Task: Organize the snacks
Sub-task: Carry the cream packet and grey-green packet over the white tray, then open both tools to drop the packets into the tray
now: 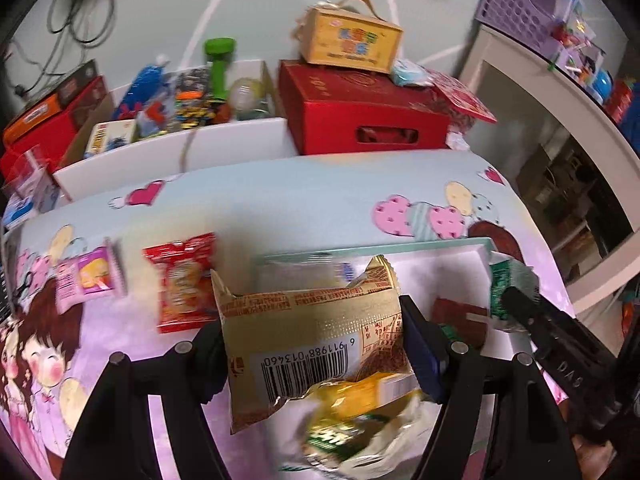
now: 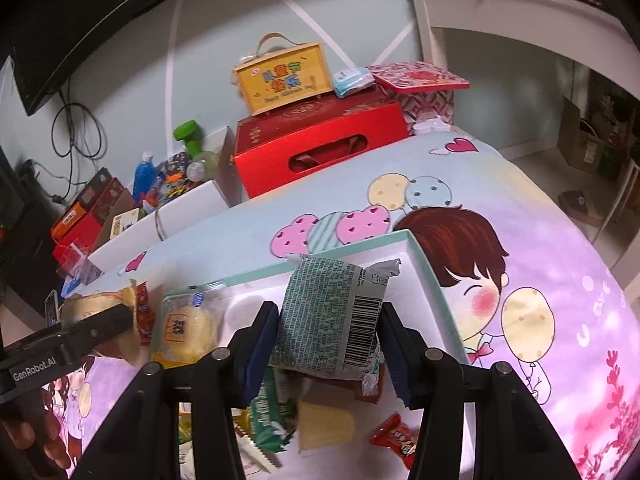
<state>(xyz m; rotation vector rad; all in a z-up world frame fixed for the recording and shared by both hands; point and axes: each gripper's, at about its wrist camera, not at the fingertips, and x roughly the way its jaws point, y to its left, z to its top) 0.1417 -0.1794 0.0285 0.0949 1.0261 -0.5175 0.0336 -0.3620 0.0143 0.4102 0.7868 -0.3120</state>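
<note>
Bright indoor light, fisheye-warped edges, motion blur

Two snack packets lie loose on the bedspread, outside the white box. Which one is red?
The red packet, lying nearer the white box. The other, the pink packet, lies farther from it.

Gold barcoded packet (image 1: 312, 336), grey-green printed packet (image 2: 336, 320), red box (image 2: 320, 148) — pastel cartoon-and-hearts bedsheet (image 2: 560, 280), mint-rimmed white tray (image 2: 432, 280).
</note>
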